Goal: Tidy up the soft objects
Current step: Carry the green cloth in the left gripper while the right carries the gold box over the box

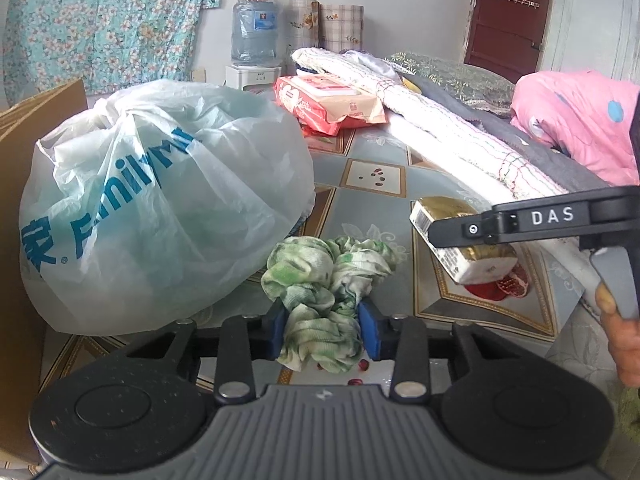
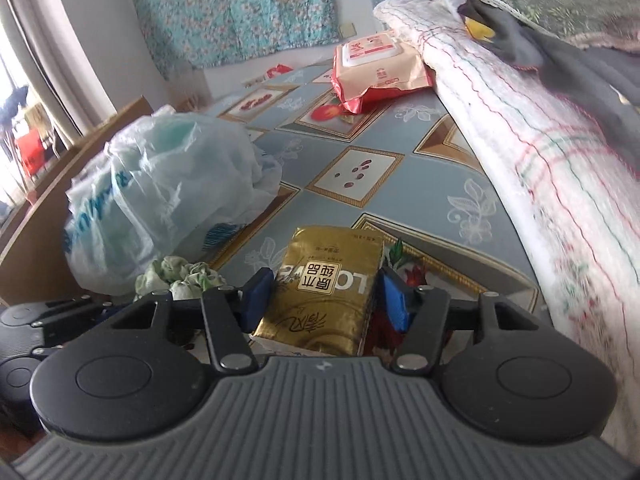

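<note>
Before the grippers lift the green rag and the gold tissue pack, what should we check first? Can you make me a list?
1. Left gripper has the green rag squeezed between its blue pads: ok.
2. Right gripper jaws pressing on the gold tissue pack: cannot tell; the pack sits between the pads, but a sliver of gap may show at the right pad.
3. Rag lying apart from the plastic bag: cannot tell; the bag bulges right beside it.
4. The two grippers apart from each other: ok.
5. Tablecloth bare ahead of the pack: ok.
</note>
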Demonstrator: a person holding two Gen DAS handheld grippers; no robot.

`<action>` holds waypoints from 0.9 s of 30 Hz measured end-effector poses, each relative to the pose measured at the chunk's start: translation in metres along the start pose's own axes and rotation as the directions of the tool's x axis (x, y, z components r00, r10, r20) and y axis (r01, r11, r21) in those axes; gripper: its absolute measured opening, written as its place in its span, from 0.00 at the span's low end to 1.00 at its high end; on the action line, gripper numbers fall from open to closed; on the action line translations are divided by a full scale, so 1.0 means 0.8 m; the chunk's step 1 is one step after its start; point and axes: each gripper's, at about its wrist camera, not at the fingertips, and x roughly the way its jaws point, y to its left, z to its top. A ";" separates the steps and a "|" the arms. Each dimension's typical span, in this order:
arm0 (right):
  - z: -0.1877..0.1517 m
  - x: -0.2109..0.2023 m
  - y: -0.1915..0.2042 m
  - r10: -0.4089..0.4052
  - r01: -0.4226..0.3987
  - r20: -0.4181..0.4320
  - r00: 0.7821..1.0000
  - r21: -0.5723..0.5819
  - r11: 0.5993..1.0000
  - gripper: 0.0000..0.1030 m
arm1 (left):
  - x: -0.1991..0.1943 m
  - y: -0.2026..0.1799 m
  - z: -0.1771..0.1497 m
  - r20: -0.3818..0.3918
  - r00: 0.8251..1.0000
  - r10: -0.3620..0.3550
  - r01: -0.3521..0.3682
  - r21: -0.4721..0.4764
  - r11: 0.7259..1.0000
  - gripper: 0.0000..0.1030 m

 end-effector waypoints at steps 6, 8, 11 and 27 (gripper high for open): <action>-0.001 -0.026 0.000 0.068 -0.069 0.039 0.997 0.039 0.997 0.55 | -0.029 -0.003 0.006 0.049 0.999 -0.003 0.002 0.006 1.000 0.36; 0.003 -0.037 0.007 0.087 -0.089 0.061 0.994 0.026 0.996 0.55 | -0.046 -0.001 0.011 0.077 0.997 -0.005 0.004 0.002 1.000 0.36; 0.015 -0.052 0.022 0.135 -0.135 0.097 0.986 -0.006 0.991 0.55 | -0.078 0.009 0.019 0.122 0.993 -0.010 0.014 -0.026 1.000 0.36; 0.107 -0.005 0.226 0.576 -0.569 -0.054 0.816 -0.251 0.783 0.55 | -0.234 0.182 0.006 0.169 0.894 0.414 -0.352 -0.306 0.885 0.37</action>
